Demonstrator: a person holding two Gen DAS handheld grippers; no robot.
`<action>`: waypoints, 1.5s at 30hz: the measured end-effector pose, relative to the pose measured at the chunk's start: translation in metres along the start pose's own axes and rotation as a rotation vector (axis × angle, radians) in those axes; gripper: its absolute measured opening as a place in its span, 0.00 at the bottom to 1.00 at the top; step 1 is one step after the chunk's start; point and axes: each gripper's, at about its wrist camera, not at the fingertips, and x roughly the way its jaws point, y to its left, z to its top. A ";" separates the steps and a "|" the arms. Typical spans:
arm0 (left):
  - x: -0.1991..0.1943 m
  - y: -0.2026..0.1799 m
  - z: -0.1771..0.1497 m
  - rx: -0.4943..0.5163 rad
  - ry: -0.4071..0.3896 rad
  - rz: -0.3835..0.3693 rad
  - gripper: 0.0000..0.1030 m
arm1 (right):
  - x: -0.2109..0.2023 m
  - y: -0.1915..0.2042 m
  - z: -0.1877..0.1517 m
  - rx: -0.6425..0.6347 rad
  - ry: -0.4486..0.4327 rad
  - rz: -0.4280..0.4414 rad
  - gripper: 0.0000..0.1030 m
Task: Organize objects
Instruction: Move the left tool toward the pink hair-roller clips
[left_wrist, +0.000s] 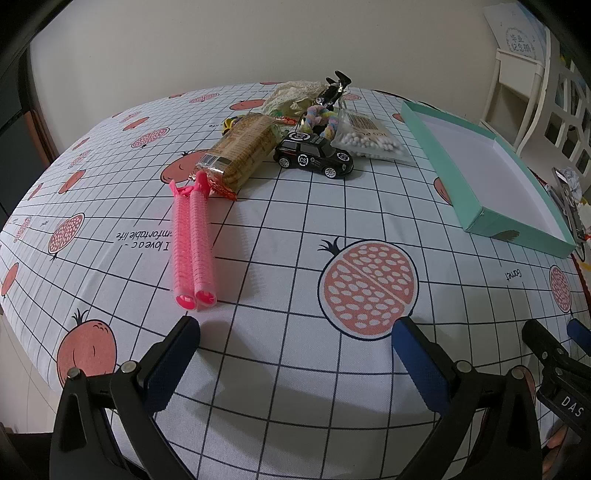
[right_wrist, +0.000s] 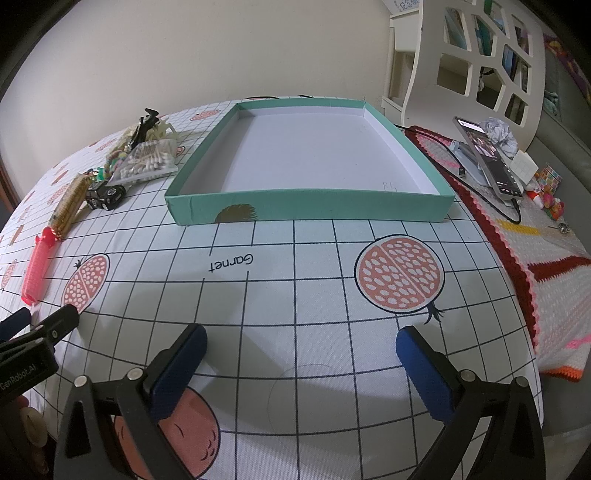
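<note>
My left gripper (left_wrist: 295, 326) is open above the tablecloth, holding nothing. Just ahead of its left finger lies a pair of pink hair rollers (left_wrist: 194, 240). Farther back are a pack of biscuits (left_wrist: 240, 147), a black toy car (left_wrist: 314, 155), a bag of cotton swabs (left_wrist: 369, 138), a pastel braided tie (left_wrist: 319, 118), a black clip (left_wrist: 334, 88) and cream lace (left_wrist: 291, 94). My right gripper (right_wrist: 301, 338) is open too, empty, facing the shallow teal box (right_wrist: 306, 206), whose white inside holds nothing. The rollers (right_wrist: 35, 269) and the car (right_wrist: 105, 194) lie off to its left.
A crocheted red and white mat (right_wrist: 535, 258) covers the table's right side, with a phone on a stand (right_wrist: 487, 155), its cable, crumpled paper and small toys. A white lattice shelf (right_wrist: 480, 55) stands behind. The table edge curves close below both grippers.
</note>
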 end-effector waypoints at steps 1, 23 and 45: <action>0.000 0.000 0.000 0.000 0.000 0.000 1.00 | 0.000 0.000 0.000 0.000 0.000 0.000 1.00; -0.009 0.015 0.024 -0.061 0.021 -0.006 1.00 | -0.025 0.014 0.031 -0.027 -0.051 0.060 1.00; -0.008 0.075 0.129 -0.141 0.194 -0.010 1.00 | -0.046 0.108 0.160 -0.199 -0.052 0.182 1.00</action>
